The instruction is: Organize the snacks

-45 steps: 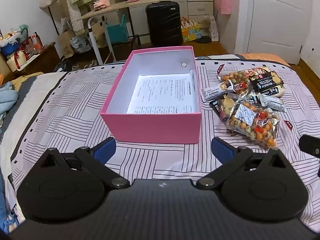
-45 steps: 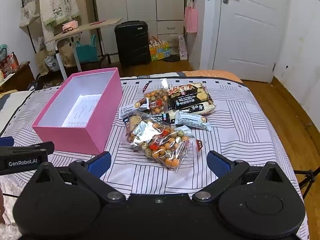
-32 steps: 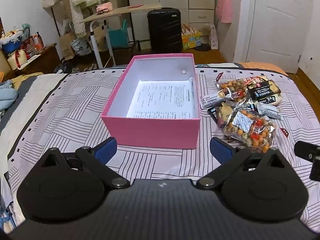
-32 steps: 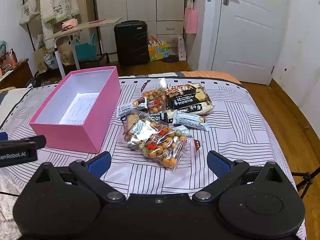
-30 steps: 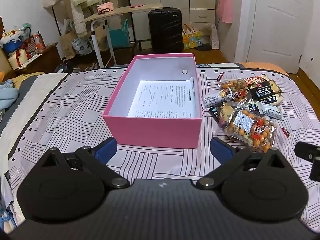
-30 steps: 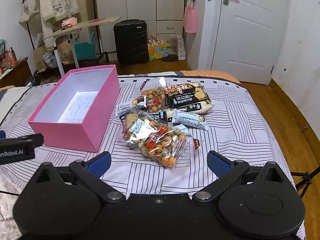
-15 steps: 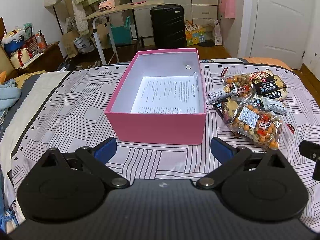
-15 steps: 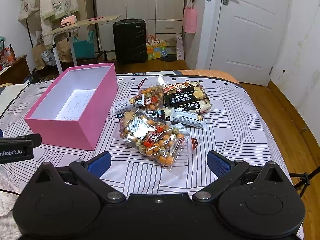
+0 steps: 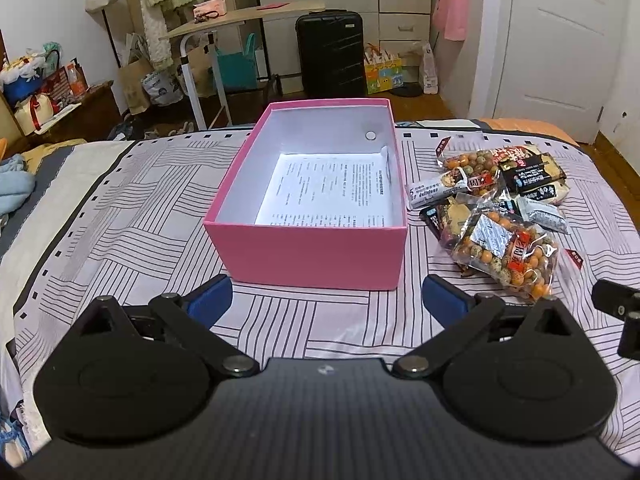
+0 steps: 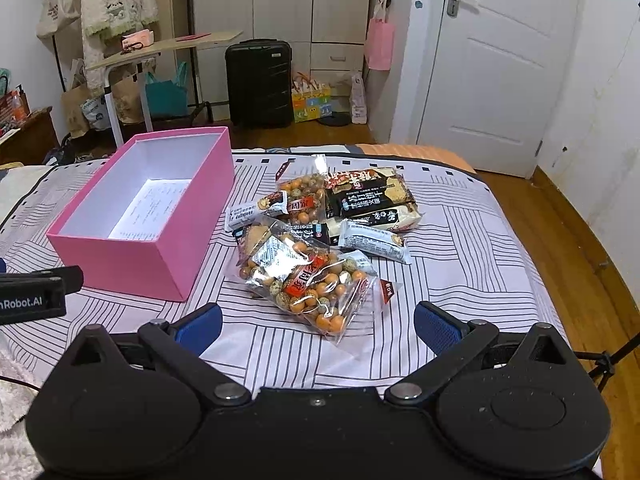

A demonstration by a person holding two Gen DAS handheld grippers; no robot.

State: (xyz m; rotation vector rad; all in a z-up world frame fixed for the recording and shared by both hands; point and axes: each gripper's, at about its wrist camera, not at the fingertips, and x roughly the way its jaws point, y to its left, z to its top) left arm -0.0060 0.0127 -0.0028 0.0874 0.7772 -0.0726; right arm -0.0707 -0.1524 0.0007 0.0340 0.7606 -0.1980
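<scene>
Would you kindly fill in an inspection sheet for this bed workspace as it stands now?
Surface: bedspread, striped, flat.
Job's things: pink box open, only a printed sheet inside; snack packets piled beside it; nearest is the bag of coated nuts.
Clutter: nothing seen on the bed.
Grippers: left gripper and right gripper open, holding nothing.
Cables: thin wire at the right wrist view's lower-left edge.
Surroundings: suitcase, folding table, closed door.

left claw [image 9: 327,295] agape, right claw [image 10: 316,322] agape
</scene>
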